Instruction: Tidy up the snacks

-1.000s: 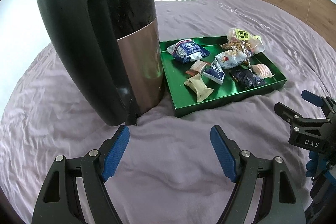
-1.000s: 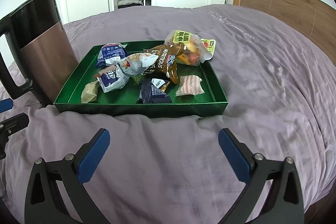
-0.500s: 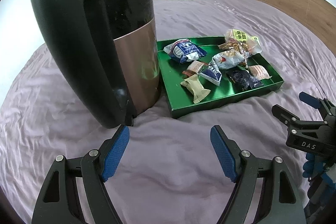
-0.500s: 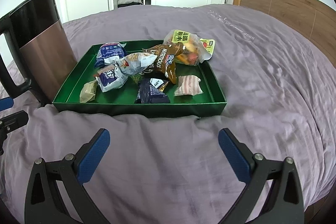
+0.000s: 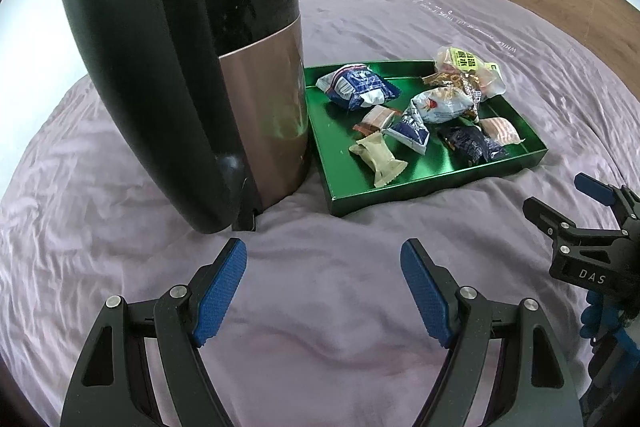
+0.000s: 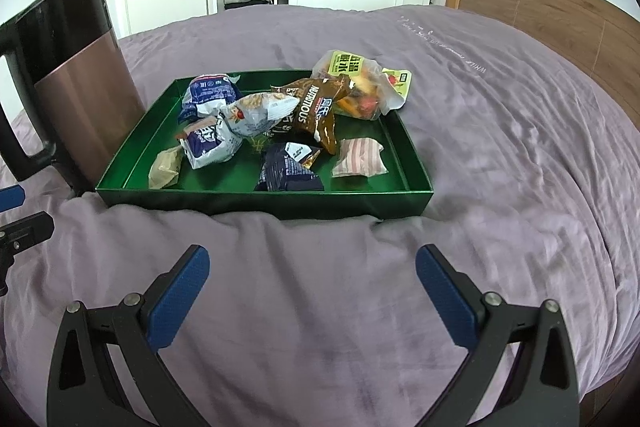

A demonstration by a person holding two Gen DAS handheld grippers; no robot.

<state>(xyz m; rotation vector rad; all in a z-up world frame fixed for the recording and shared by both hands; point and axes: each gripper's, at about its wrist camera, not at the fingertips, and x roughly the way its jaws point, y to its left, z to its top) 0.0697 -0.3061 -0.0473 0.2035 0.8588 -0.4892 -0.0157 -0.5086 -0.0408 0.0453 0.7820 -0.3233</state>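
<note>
A green tray point(image 6: 264, 201) sits on the purple bedspread and holds several wrapped snacks: a brown "Nutritious" bag point(image 6: 316, 111), a pink striped packet point(image 6: 360, 157), a dark blue packet point(image 6: 288, 171) and a beige packet point(image 5: 378, 157). The tray also shows in the left wrist view point(image 5: 436, 173). My left gripper point(image 5: 323, 285) is open and empty, low over the bedspread in front of the kettle and tray. My right gripper point(image 6: 312, 287) is open and empty, just short of the tray's near wall.
A tall black and copper kettle point(image 5: 200, 67) stands upright against the tray's left side; it also shows in the right wrist view point(image 6: 76, 87). A wooden headboard point(image 6: 560, 23) borders the bed at right. A wardrobe and door stand behind.
My left gripper has edged closer to the kettle, which looms larger. My right gripper has pulled back slightly. Both stay open; the snacks have not moved.
</note>
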